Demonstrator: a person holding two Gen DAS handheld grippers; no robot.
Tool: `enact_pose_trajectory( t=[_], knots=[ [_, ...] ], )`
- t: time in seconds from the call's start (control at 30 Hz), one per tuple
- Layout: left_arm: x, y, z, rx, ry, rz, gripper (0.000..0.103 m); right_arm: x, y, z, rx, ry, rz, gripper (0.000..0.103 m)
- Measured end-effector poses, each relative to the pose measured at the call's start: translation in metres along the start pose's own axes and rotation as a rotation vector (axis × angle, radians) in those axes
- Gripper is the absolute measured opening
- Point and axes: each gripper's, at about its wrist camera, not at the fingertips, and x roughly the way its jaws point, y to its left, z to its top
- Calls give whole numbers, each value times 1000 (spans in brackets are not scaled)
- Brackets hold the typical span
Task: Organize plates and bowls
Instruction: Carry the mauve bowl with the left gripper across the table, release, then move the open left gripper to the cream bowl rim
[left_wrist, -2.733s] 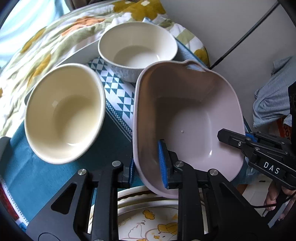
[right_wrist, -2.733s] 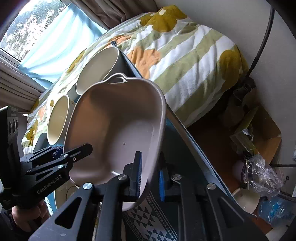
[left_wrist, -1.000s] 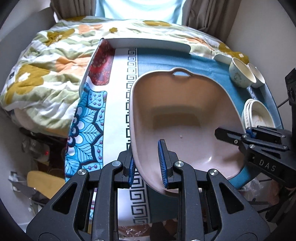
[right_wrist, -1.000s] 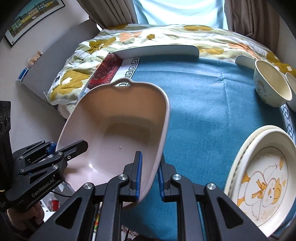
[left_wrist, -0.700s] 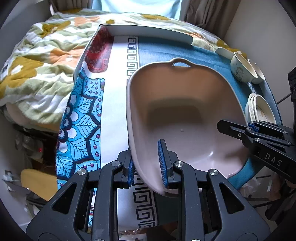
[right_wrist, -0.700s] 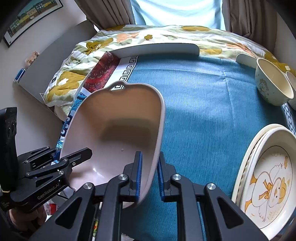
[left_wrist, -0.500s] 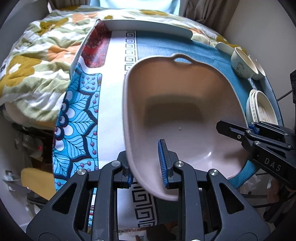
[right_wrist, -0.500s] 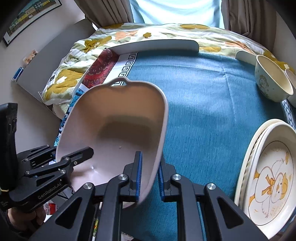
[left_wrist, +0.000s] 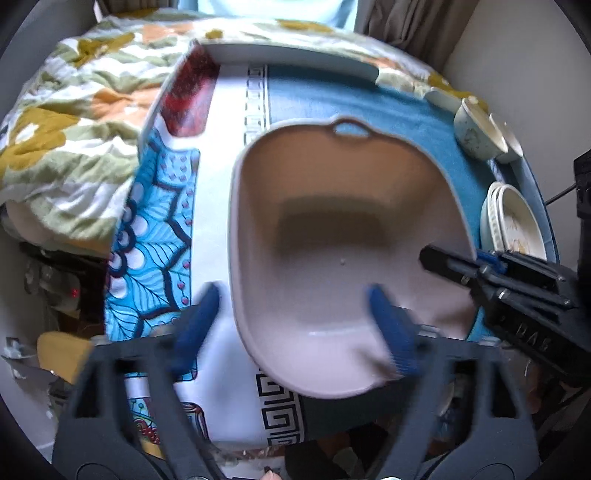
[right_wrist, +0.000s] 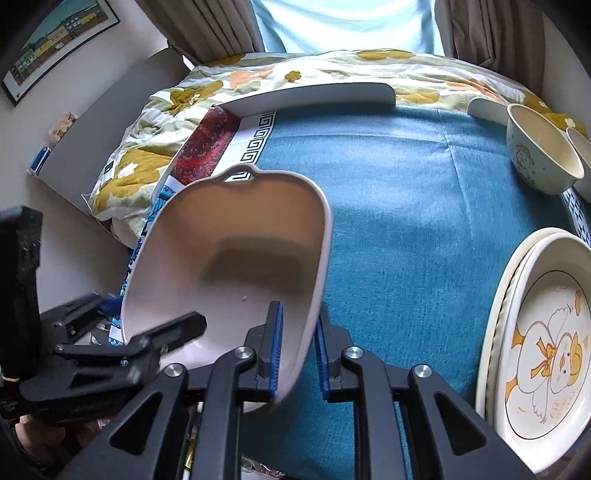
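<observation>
Nearest in the left wrist view, the left gripper (left_wrist: 295, 321) has just sprung its jaws wide; they stand clear on either side of the basin's (left_wrist: 340, 258) near rim. In the right wrist view the right gripper (right_wrist: 298, 350) has eased too, a gap showing beside the rim between its pads. The basin now sits on the worktop's (right_wrist: 406, 229) left end, apparently released. Beyond it to the right wait the plates (right_wrist: 535, 354) and bowls (right_wrist: 539, 155), likely next.

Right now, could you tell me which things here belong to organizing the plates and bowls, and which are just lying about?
Belongs to the job:
- pink basin
- stacked plates
- bowls

Just lying about:
- floral quilt
- blue cloth
- framed picture
</observation>
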Motion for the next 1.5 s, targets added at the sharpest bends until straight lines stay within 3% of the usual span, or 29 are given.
enact_pose_trajectory(
  t=[0.13,0.37,0.47,0.57,0.63,0.67,0.73,0.83,1.03,1.2,1.33,1.5],
  knots=[
    [-6,3,2,-26,-20,-7,91,-3,-1,0,12,-21,-3,50],
    [-31,2,-5,-36,-43,22,91,-32,-4,-1,41,-63,22,51],
    [-66,-5,-8,-38,-101,56,91,-61,-2,-4,34,-106,34,51],
    [-113,-21,-8,-26,-210,79,91,-102,-8,-9,33,-169,33,54],
    [-143,-38,-7,-16,-288,77,93,-124,-13,-10,34,-202,17,84],
    [-152,-44,-6,-18,-315,70,95,-137,-18,-10,36,-225,9,91],
    [-170,-59,-4,-43,-375,39,102,-161,-30,-9,44,-271,-8,96],
    [-183,-78,-1,-67,-445,-20,102,-186,-55,-7,63,-298,-8,102],
    [-175,-156,14,5,-493,107,102,-228,-113,-9,63,-418,27,102],
    [-154,-218,36,9,-500,88,102,-248,-155,0,-67,-432,-112,102],
    [-133,-256,60,-7,-504,128,102,-258,-196,13,-105,-421,-77,102],
    [-94,-283,96,-13,-443,70,102,-240,-231,42,-139,-363,-76,102]
  ],
)
